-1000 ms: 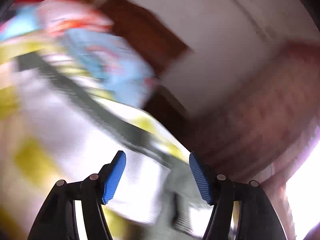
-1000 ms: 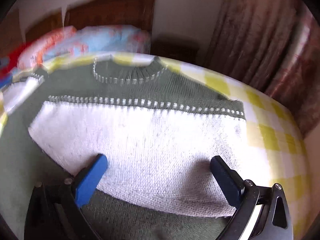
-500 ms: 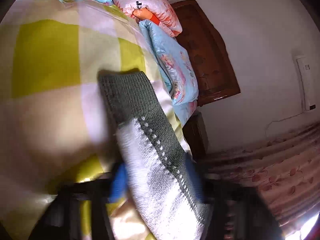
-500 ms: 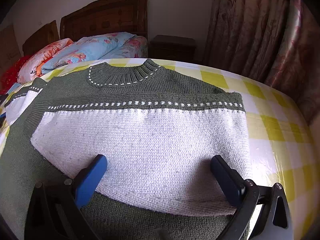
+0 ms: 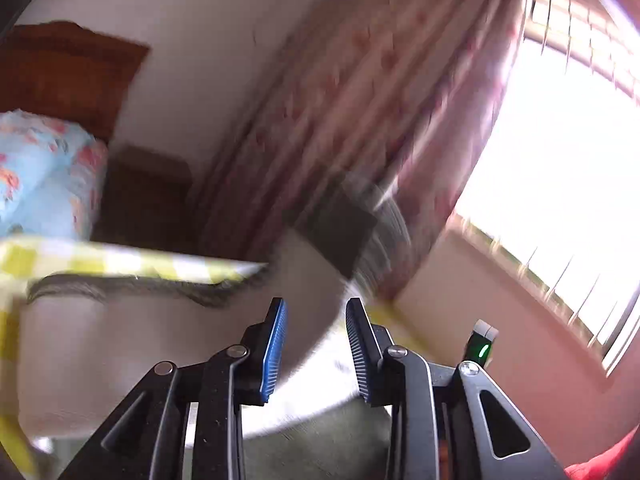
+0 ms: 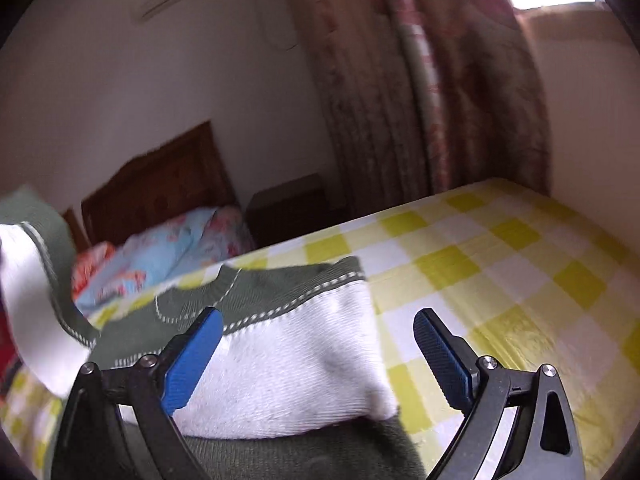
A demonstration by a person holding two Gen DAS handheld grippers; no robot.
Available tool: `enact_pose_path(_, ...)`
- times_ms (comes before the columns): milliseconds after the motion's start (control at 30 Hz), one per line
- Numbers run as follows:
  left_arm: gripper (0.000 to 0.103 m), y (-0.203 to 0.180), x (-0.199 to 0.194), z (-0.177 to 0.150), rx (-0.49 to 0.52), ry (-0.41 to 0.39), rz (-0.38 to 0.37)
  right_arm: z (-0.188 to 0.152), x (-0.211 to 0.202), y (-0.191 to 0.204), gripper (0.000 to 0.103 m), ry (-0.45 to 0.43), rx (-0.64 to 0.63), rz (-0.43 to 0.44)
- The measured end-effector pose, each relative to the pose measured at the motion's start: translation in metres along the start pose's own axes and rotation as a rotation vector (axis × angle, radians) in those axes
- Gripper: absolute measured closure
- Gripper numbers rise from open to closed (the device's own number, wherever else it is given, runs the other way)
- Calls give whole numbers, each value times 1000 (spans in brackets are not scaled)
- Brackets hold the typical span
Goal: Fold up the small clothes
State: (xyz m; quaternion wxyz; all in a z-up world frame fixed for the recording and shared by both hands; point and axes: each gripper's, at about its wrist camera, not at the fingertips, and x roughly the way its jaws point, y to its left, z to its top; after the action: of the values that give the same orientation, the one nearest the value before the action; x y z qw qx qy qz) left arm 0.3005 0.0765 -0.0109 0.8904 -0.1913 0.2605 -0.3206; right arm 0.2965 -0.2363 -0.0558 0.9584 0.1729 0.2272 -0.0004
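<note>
The sweater (image 6: 288,344) is lying on the bed (image 6: 500,264) just ahead of the right hand-held gripper (image 6: 316,356), whose jaws are standing wide apart and empty, while its sleeve (image 5: 344,228) is flying loose ahead of the left hand-held gripper (image 5: 316,348), whose narrow jaws are opening with nothing pinched between them. That tossed sleeve is risking landing bunched or overshooting the body, leaving a crooked fold. To the right gripper's right, open checkered bedding is offering room before the bed's edge by the curtain (image 6: 420,100).
</note>
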Motion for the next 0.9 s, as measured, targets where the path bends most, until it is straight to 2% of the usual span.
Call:
enact_pose_path(33,71,1,4,-6,-13,0,27,-2,-2,-7,0,-8,37,3)
enact_pose_path(133,71,27,-14,-30,-145,-47,114,-2,0,-23,0,5,118,16)
enact_pose_path(200,71,48,-28,-42,-181,-33,230,-2,3,-29,0,21,142,28)
enact_pose_path(267,70,61,-38,-57,-194,-30,300,-1,1,-27,0,26,123,53)
enact_pose_path(333,71,79,-61,-76,-237,-73,371,-2,1,-22,0,24,97,84)
enact_pose_path(400,70,101,-79,-90,-320,-128,415,-2,1,-20,0,22,88,111)
enact_pose_path(467,71,119,-84,-102,-393,-145,456,-6,2,-19,0,23,89,125)
enact_pose_path(533,71,130,-84,-105,-437,-141,457,-7,5,-20,0,42,93,137)
enact_pose_path(633,69,126,-79,-105,-407,-114,497,-7,9,-19,0,66,92,157)
enact_pose_path(733,68,128,-74,-107,-421,-90,492,-9,14,-15,0,102,79,215)
enact_pose_path(833,68,134,-77,-111,-456,-106,465,-14,25,2,0,235,-20,228)
enact_pose_path(900,68,131,-76,-109,-448,-101,474,-17,23,15,0,255,-99,205)
